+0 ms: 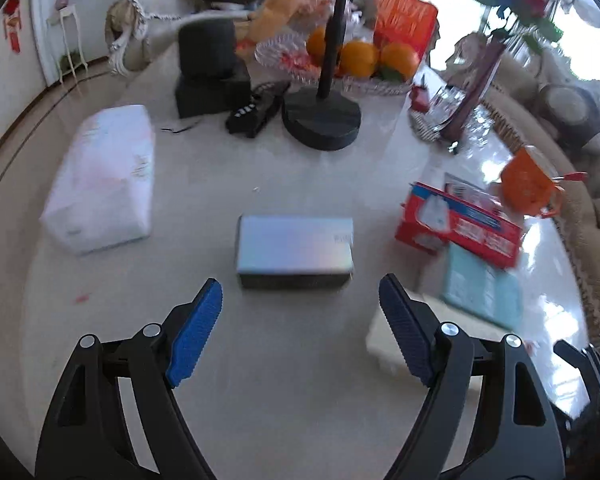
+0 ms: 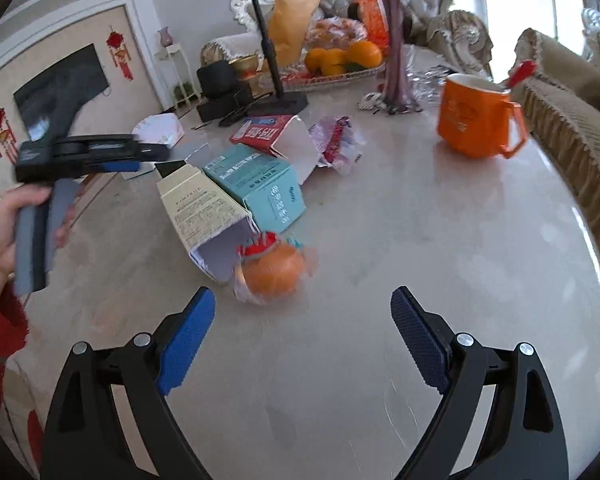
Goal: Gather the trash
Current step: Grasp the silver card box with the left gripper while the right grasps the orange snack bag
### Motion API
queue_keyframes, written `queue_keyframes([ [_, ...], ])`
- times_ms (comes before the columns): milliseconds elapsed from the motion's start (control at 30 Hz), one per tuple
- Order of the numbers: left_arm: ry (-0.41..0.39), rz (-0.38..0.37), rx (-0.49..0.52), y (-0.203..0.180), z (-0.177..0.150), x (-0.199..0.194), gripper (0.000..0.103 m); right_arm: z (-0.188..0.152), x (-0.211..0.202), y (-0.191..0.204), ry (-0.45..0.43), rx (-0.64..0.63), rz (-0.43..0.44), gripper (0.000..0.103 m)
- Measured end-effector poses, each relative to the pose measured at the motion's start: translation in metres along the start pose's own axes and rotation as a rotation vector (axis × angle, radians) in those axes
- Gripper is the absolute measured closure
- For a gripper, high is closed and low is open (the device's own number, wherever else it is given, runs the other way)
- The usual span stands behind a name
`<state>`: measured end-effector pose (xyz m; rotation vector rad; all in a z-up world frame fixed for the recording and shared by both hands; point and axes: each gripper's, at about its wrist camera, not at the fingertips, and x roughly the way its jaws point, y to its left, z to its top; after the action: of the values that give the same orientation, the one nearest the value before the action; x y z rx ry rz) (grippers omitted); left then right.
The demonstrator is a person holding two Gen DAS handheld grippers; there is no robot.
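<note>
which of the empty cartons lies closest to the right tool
The cream carton, lying on its side with its open end toward the right tool. The teal carton and red carton lie farther back.

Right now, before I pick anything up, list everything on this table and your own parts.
Silver box: one, table centre.
White pack: one, left.
Red carton: one, open, mid-table.
Teal carton: one, beside cream carton.
Crumpled wrapper: one, red-white.
Bagged orange: one, nearest right gripper.
Mug: one, orange, right.
Fruit tray: oranges, far side.
Black stand: one.
Left gripper: open, empty.
Right gripper: open, empty.
</note>
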<state>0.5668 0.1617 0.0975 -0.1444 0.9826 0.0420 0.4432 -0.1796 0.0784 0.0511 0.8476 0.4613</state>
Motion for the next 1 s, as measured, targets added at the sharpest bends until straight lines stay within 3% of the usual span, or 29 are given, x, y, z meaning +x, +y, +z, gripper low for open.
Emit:
queue_keyframes([
  [267, 0.045, 0.05, 0.034, -0.005, 0.022, 0.034, 0.024, 0.015, 0.021, 0.009, 0.047, -0.047, 0.023, 0.017],
  [367, 0.054, 0.029, 0.01, -0.004, 0.024, 0.04, 0.024, 0.018, 0.03, 0.01, 0.063, -0.057, 0.017, 0.017],
  [500, 0.079, 0.087, -0.02, -0.001, 0.025, 0.049, 0.024, 0.021, 0.037, 0.008, 0.085, -0.047, 0.015, 0.017],
  [667, 0.082, 0.074, -0.037, 0.003, 0.019, 0.052, 0.025, 0.027, 0.043, 0.012, 0.094, -0.094, -0.011, 0.018],
  [767, 0.073, 0.09, 0.014, -0.002, 0.014, 0.049, 0.033, 0.027, 0.043, 0.013, 0.102, -0.1, 0.018, 0.033],
  [800, 0.072, 0.097, 0.017, -0.002, 0.012, 0.048, 0.033, 0.026, 0.041, 0.013, 0.106, -0.091, 0.046, 0.048],
  [833, 0.072, 0.101, 0.018, -0.002, 0.011, 0.046, 0.033, 0.027, 0.041, 0.013, 0.113, -0.076, 0.067, 0.057],
  [1000, 0.034, 0.081, 0.003, 0.004, 0.004, 0.029, 0.033, 0.017, 0.029, 0.013, 0.103, -0.048, 0.06, 0.06],
])
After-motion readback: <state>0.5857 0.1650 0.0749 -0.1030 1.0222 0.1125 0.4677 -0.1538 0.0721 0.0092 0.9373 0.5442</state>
